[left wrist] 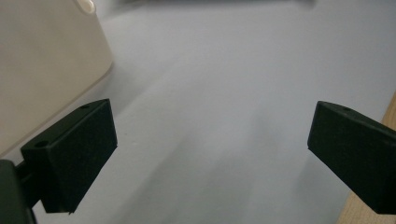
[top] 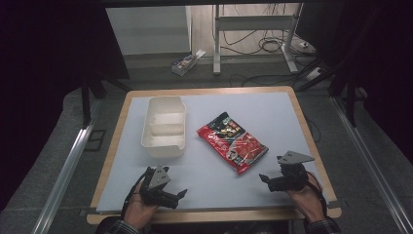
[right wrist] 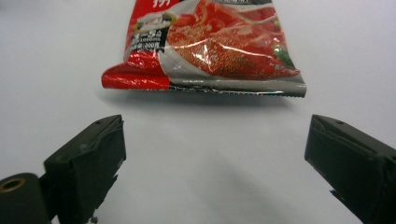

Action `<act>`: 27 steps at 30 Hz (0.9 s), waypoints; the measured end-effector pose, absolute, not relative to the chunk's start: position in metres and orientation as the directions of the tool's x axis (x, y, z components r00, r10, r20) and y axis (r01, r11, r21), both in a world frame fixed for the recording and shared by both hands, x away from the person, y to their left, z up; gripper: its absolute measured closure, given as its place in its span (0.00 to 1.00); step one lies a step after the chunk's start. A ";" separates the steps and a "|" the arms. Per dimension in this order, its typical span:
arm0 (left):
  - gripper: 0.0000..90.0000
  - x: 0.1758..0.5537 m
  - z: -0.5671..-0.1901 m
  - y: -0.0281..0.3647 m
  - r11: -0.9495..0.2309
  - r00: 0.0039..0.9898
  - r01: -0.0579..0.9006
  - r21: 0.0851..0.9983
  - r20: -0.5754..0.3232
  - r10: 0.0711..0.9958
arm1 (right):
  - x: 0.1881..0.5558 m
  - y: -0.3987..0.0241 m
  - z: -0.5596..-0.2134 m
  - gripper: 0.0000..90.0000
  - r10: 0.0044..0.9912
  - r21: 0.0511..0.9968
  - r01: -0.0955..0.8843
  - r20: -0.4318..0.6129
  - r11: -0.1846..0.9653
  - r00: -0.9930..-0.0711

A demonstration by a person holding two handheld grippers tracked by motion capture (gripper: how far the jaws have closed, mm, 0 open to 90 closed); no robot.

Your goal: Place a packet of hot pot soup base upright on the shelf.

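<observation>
Both grippers, left [top: 181, 193] and right [top: 263, 178], gape wide, empty, near surface [top: 272, 112] front edge; glossy crinkled packet [top: 232, 142] beside rigid white tub [top: 164, 127].

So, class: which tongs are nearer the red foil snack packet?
Right. The right tongs sit just before the red foil snack packet; the left tongs lie farther left.

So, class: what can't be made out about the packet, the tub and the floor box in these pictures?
- Packet: print too small in the high view; its top is cut off by the upper edge in the right gripper view.
- Tub: cut off at the left edge in the left gripper view, inside hidden.
- Floor box: label too small, high view.
</observation>
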State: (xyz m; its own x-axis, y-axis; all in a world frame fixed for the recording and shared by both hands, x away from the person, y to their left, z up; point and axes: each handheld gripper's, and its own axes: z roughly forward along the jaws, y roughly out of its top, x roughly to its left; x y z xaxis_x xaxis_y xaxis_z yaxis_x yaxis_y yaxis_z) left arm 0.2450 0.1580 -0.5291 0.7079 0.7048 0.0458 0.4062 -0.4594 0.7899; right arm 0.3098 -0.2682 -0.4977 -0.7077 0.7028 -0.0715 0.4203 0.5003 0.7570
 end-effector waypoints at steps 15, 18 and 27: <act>0.00 0.244 -0.533 0.151 -0.505 0.706 0.412 0.759 0.084 0.703 | 0.316 -0.267 -0.507 0.02 0.689 0.723 0.476 0.000 0.501 -0.725; 0.00 0.244 -0.532 0.152 -0.501 0.697 0.412 0.761 0.090 0.711 | 0.317 -0.267 -0.508 0.02 0.690 0.723 0.479 0.004 0.498 -0.723; 0.00 0.244 -0.532 0.152 -0.497 0.690 0.421 0.759 0.088 0.718 | 0.321 -0.259 -0.509 0.02 0.706 0.713 0.491 -0.007 0.500 -0.708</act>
State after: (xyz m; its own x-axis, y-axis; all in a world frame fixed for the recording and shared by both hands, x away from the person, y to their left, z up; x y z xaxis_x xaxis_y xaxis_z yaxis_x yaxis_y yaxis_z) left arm 0.2439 0.1524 -0.5319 0.6900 0.7185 0.0878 0.4206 -0.4967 0.7592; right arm 0.3207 -0.2589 -0.5093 -0.7083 0.7059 -0.0071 0.4914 0.5002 0.7129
